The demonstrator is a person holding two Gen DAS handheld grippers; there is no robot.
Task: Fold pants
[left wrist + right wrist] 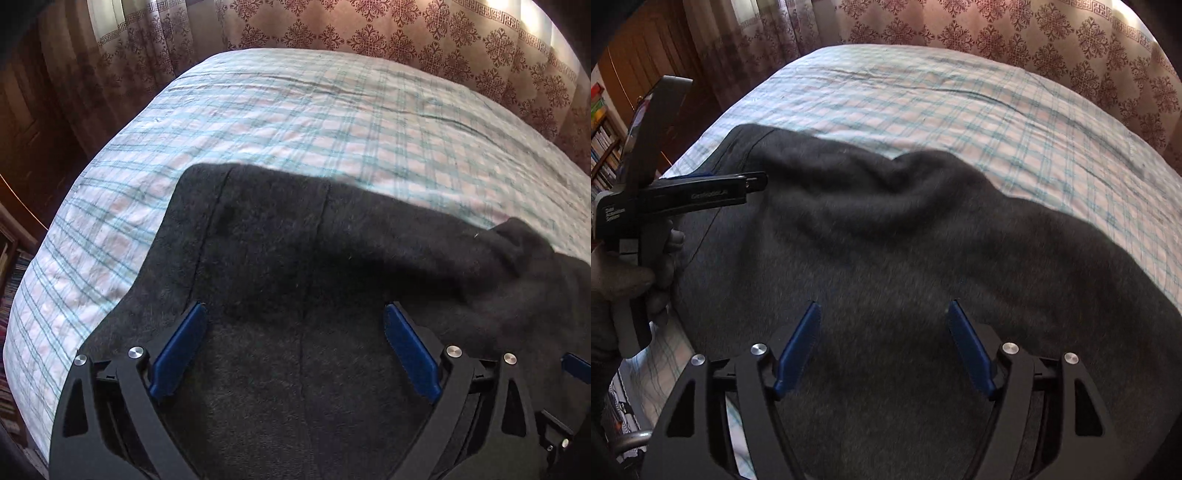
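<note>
Ahead of my left gripper (pixel 295 314) the pants (pixel 314 258) lie flat; beyond them the bed (pixel 295 110) runs bare to the curtain (pixel 369 33), which closes off the far side. A raised fold (pixel 524 236) bulges on my right. From my right gripper (pixel 882 312), my left one blocks the left side.

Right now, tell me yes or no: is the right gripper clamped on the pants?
No. The right gripper stands open above the dark pants, with its blue fingers spread apart and no cloth pinched between them.

Blurred print on left hand-held gripper (pixel 701 192)
</note>
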